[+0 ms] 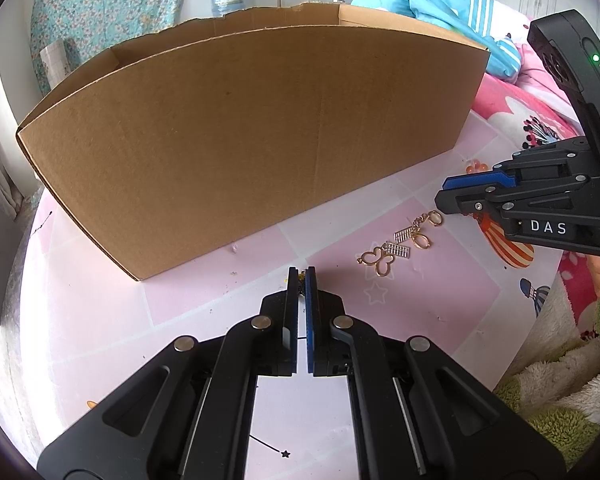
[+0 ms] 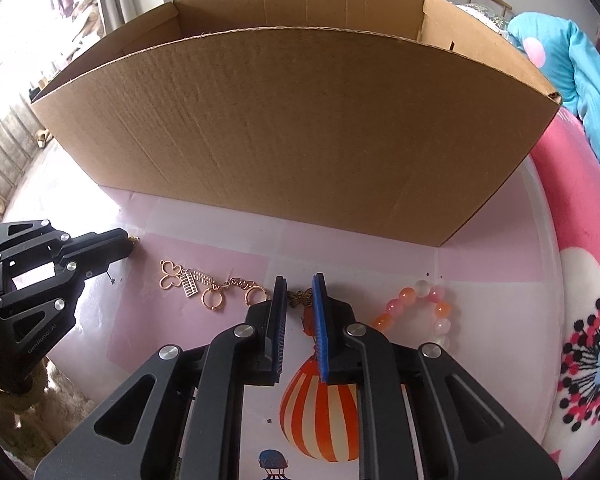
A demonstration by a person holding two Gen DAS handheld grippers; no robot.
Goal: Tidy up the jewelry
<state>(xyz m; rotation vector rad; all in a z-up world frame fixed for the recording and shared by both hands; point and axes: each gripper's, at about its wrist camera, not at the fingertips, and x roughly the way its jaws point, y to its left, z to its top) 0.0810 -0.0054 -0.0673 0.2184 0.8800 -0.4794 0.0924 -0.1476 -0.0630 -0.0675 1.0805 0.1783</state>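
Left gripper [image 1: 302,276] is pressed together low over the pink table [image 1: 188,312], with something small and dark pinched at its tips, too hidden to identify. Right gripper [image 2: 299,286] has its jaws slightly parted around a small bronze butterfly charm [image 2: 300,298] lying on the table; whether the pads press it I cannot tell. A gold keychain cluster [image 2: 204,286] with a butterfly outline and 2 rings lies between the 2 grippers. A pink-and-orange bead bracelet [image 2: 424,310] sits just right of the right gripper. Behind everything stands an open cardboard box [image 2: 300,132].
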